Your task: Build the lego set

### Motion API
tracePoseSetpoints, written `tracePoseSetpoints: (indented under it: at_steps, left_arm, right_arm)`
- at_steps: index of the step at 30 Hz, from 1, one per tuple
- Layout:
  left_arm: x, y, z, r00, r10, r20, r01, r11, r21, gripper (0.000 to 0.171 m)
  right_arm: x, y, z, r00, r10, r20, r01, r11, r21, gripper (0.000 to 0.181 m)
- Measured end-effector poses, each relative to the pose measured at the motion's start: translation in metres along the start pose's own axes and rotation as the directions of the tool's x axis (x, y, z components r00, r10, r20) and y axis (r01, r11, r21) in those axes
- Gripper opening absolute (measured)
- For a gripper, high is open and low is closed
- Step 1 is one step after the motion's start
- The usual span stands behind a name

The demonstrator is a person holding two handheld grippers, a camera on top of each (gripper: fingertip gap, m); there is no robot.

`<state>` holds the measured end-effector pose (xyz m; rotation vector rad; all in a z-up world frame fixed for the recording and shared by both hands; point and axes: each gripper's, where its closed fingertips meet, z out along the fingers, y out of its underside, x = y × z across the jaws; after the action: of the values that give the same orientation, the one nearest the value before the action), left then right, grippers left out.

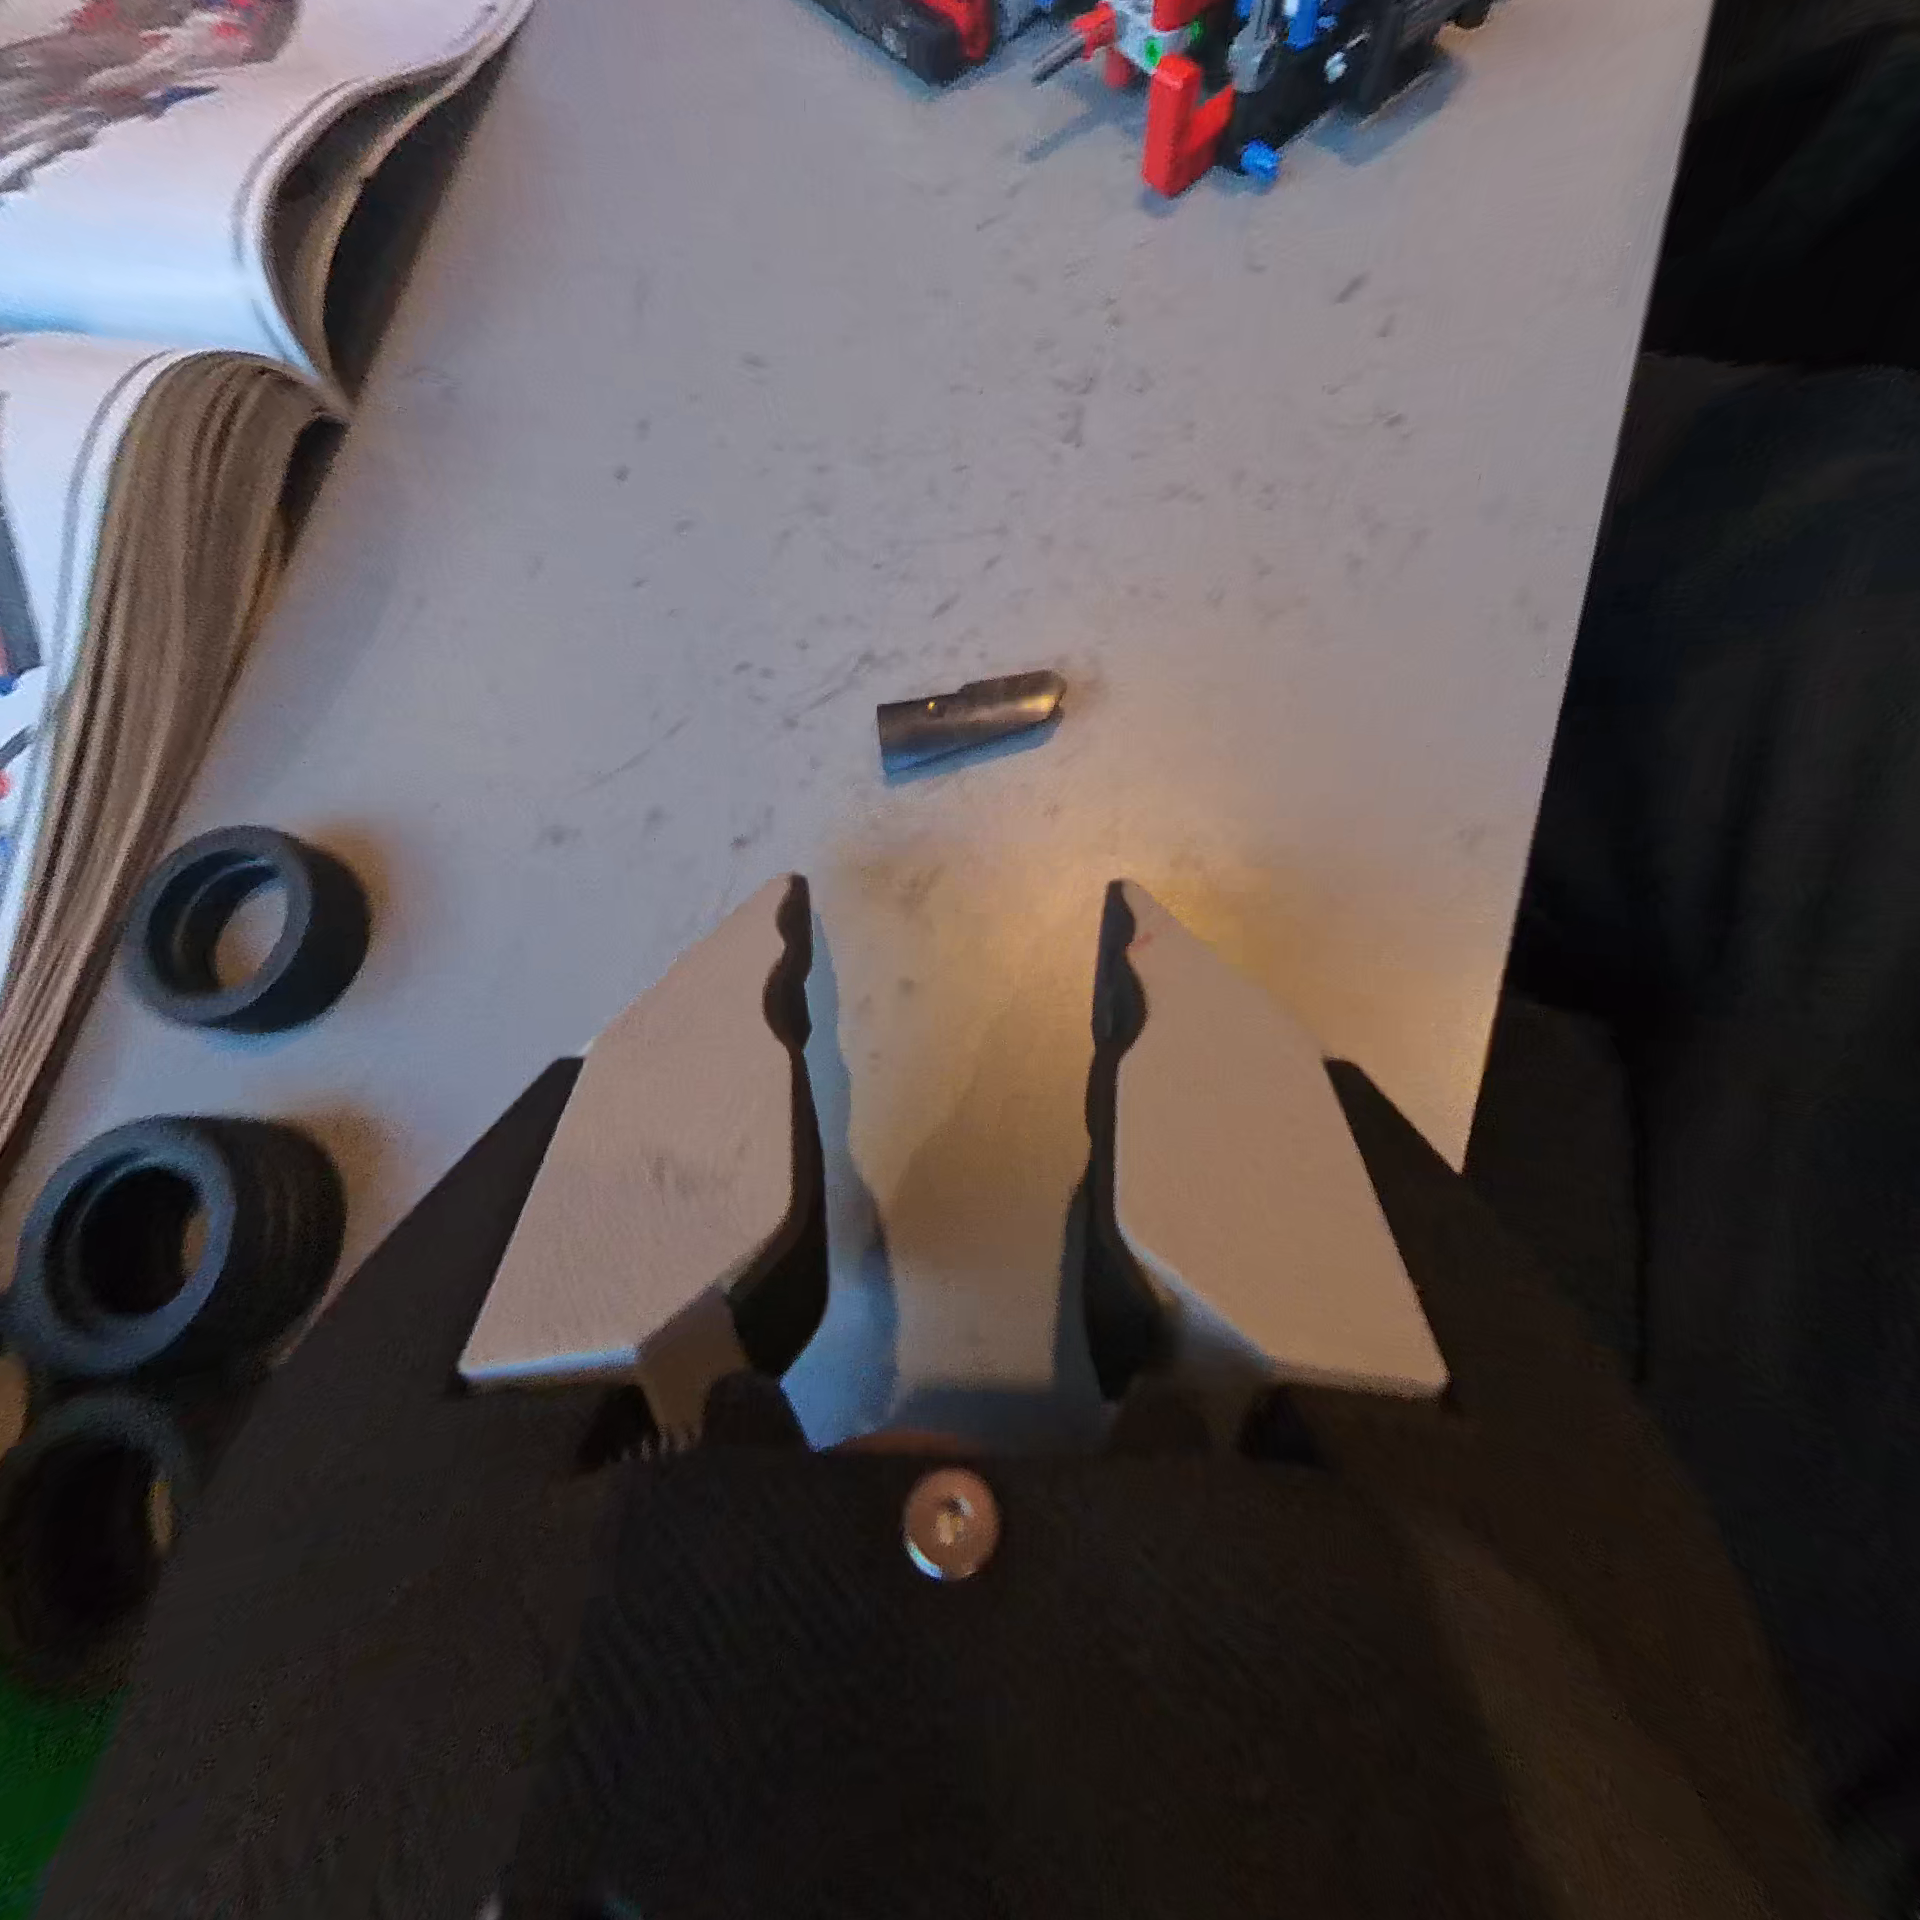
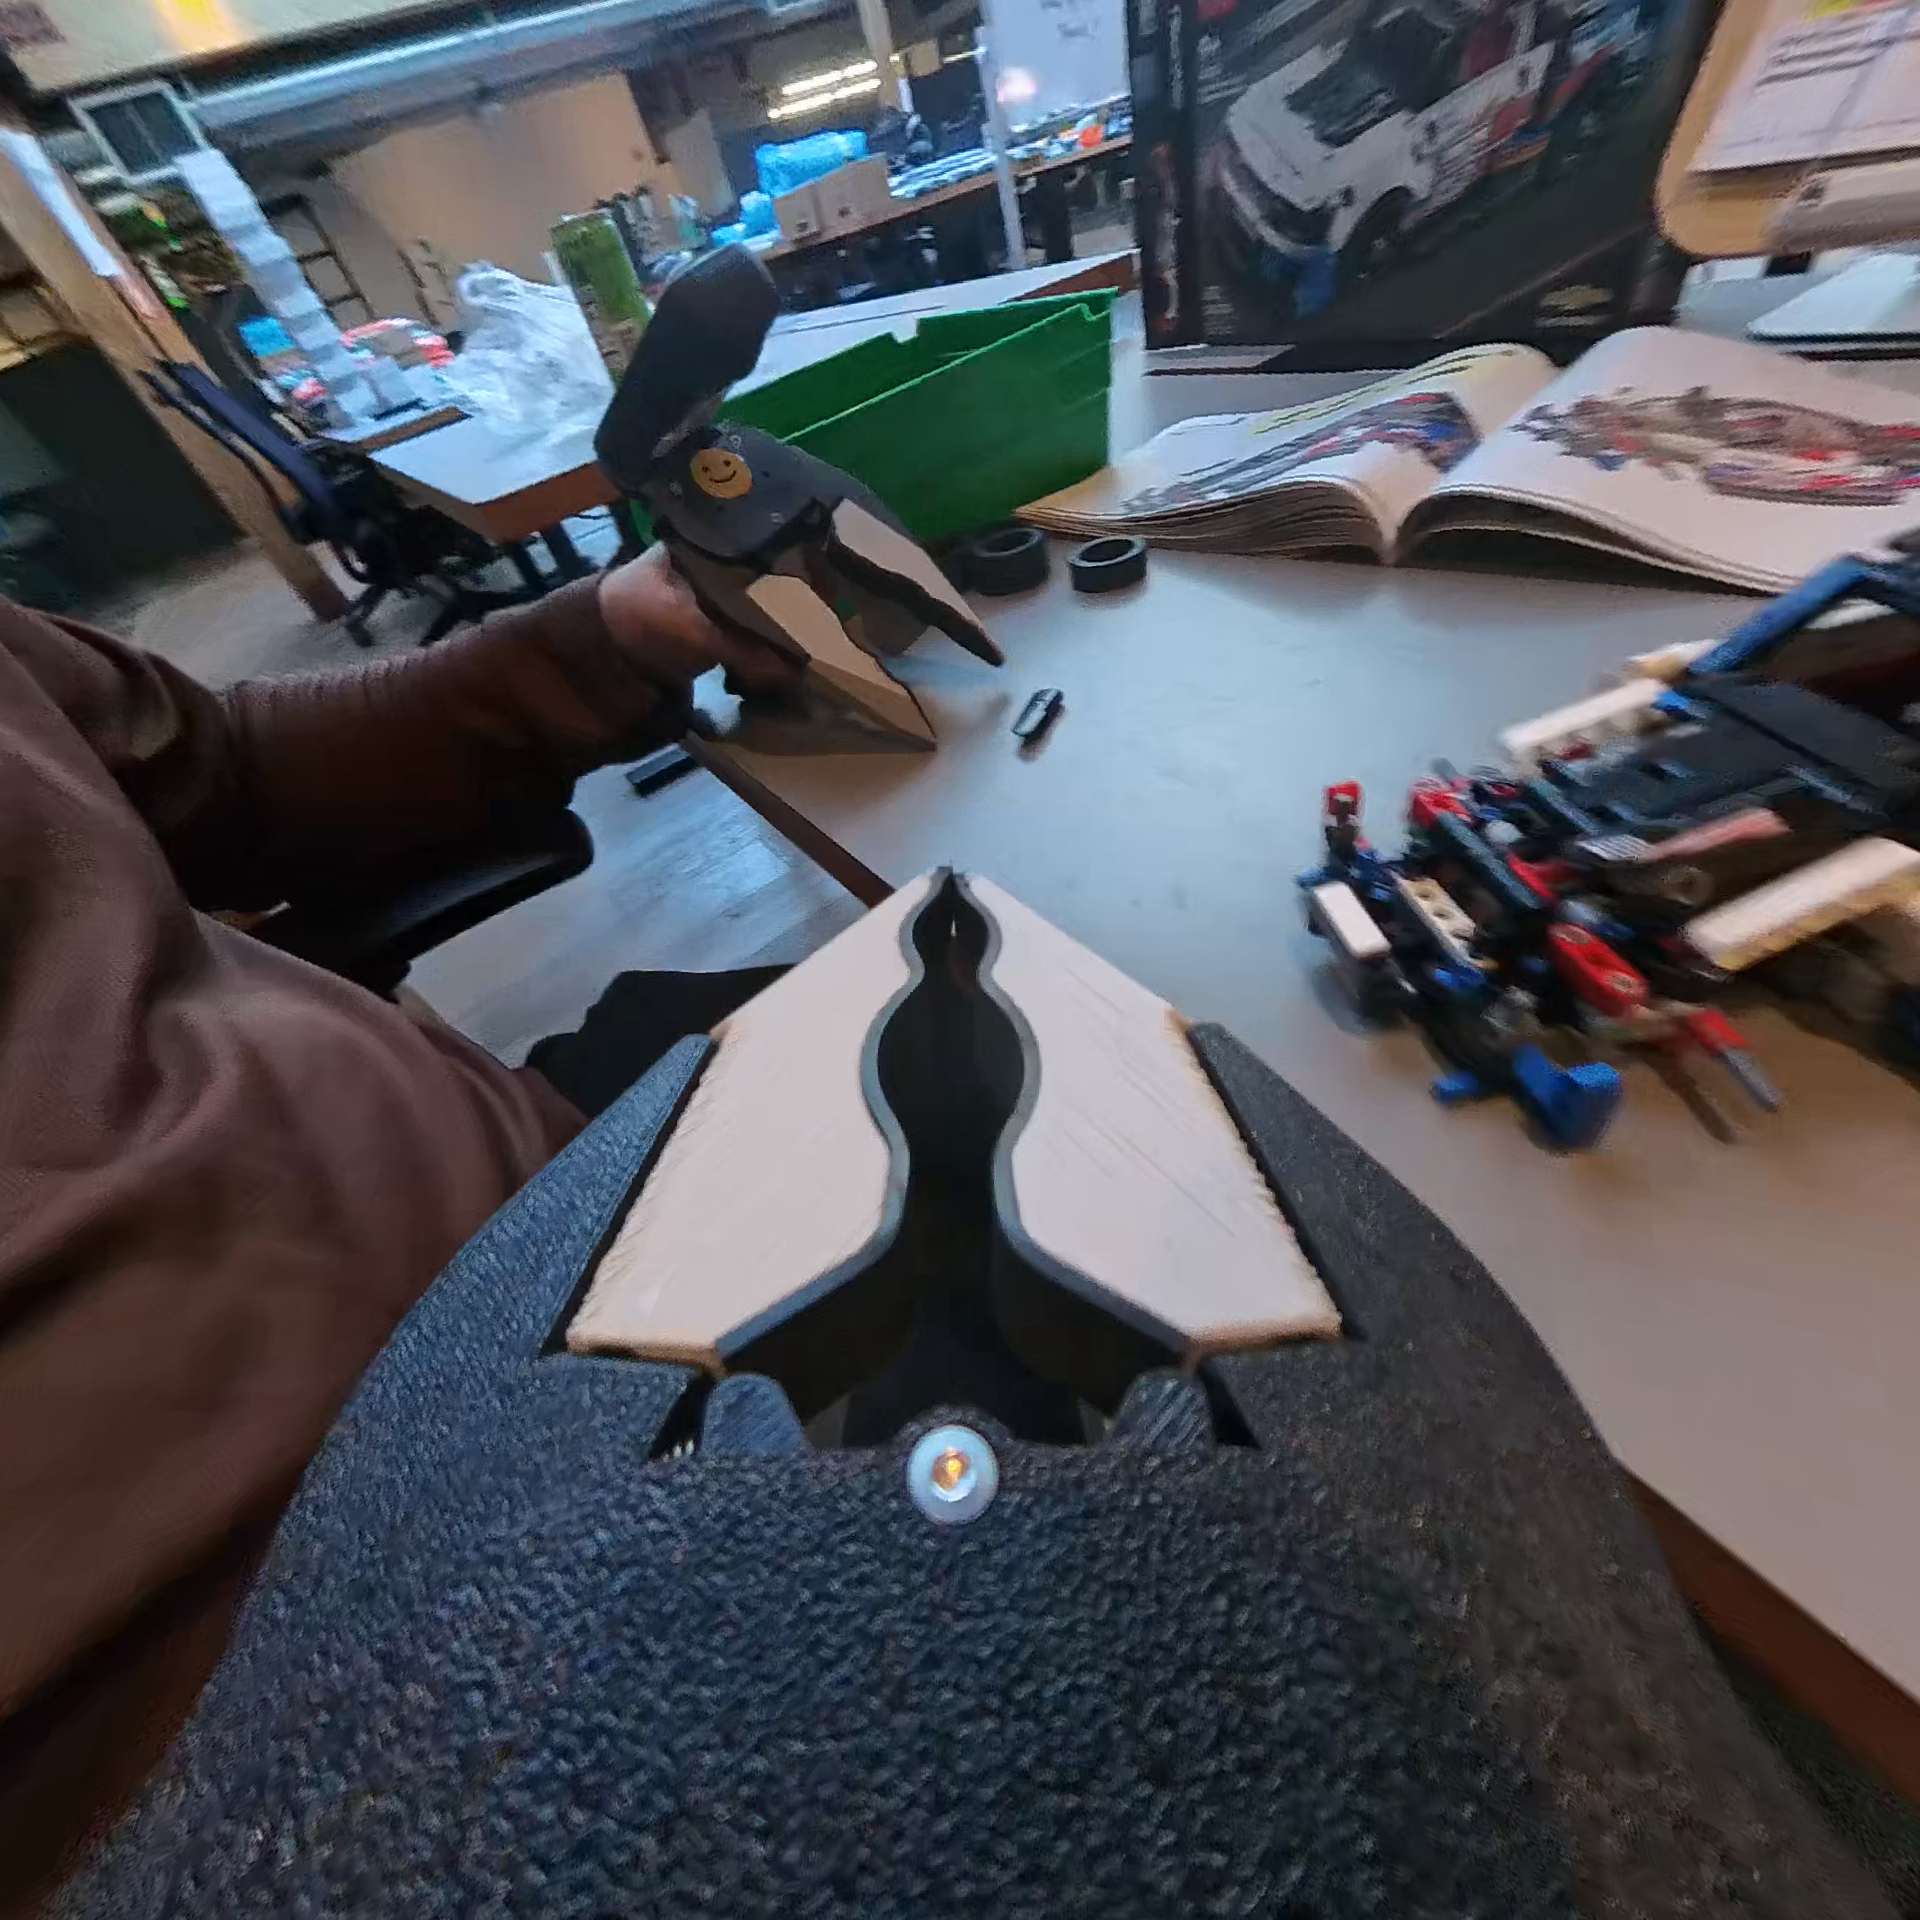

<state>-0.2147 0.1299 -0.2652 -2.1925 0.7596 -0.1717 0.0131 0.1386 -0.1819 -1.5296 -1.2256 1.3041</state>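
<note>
My left fingers [image 1: 956, 883] spread apart, empty, just short of small black pin [image 1: 968, 711] on surface [image 1: 1143, 436]. Right fingers [image 2: 948, 878] clenched, empty, beside the model [image 2: 1621, 925].

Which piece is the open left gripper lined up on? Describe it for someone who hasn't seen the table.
On the grey table, ahead of the open left gripper, a small black lego pin lies alone. The black tyres beside the open instruction book are rings; this is a short dark cylinder.
</note>
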Motion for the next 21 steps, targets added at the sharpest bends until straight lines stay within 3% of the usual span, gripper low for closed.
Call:
tracePoseSetpoints:
  at_steps: [5,9,13,18,21]
  left_arm:
    - [0.006,0.000,-0.008,0.988,0.112,0.104,-0.115,0.993,0.023,0.049]
    - [0.010,0.001,-0.007,0.985,0.147,0.095,-0.150,0.989,0.019,0.031]
    - [-0.008,-0.002,-0.012,0.994,-0.007,0.110,-0.001,0.998,0.065,0.034]
    - [-0.017,-0.012,-0.029,0.982,-0.191,0.001,0.187,0.962,0.201,0.028]
    - [-0.009,-0.017,-0.044,0.956,-0.259,-0.136,0.288,0.918,0.274,0.000]
  right_arm:
    - [-0.012,-0.013,0.053,0.995,0.003,0.099,-0.003,1.000,-0.002,0.000]
    - [-0.011,-0.031,0.093,0.989,0.006,0.149,-0.008,1.000,0.008,0.000]
    - [0.003,-0.057,0.116,0.991,-0.032,0.132,0.027,0.999,0.036,0.000]
    - [0.029,-0.083,0.133,0.990,-0.115,0.084,0.114,0.993,0.007,0.000]
    - [0.045,-0.094,0.141,0.988,-0.141,0.067,0.142,0.990,-0.015,0.000]
